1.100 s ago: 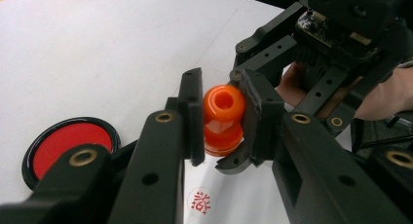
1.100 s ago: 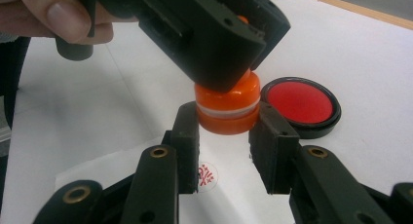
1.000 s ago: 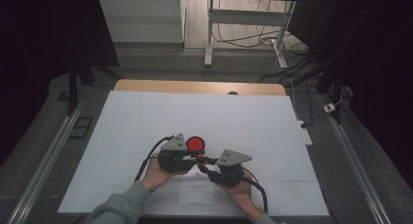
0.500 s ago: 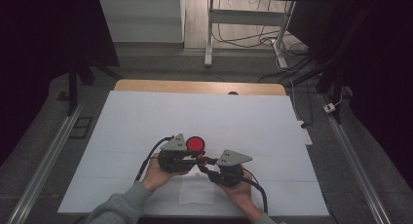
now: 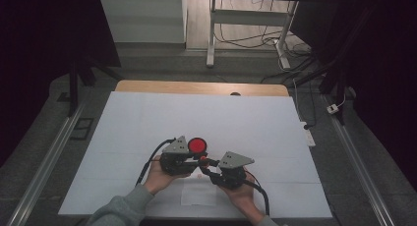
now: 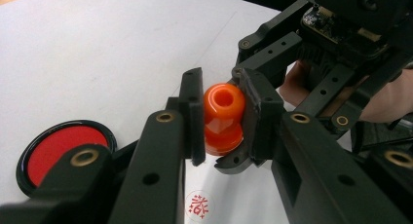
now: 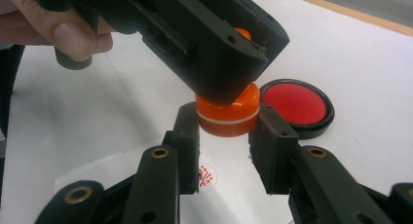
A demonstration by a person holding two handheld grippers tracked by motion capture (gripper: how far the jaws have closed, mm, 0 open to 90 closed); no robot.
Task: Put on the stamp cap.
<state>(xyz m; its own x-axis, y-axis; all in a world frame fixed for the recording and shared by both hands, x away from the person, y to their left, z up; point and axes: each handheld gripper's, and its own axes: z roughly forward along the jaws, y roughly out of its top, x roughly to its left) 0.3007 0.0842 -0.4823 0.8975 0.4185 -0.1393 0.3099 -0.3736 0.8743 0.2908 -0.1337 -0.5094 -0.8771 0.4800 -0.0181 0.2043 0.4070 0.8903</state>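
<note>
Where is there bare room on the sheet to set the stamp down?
The sheet is bare beyond the ink pad, and out to both side edges. It is crowded around the stamp, between both grippers, above the paper slip.

Looking like a lab / recording setup: wide white-covered bench (image 5: 147,123) sitting betw. grey metal rails (image 5: 44,172), dark surroundings closing in, loose black cables (image 5: 246,39) trailing on the floor by a white metal table frame (image 5: 212,34) behind.
</note>
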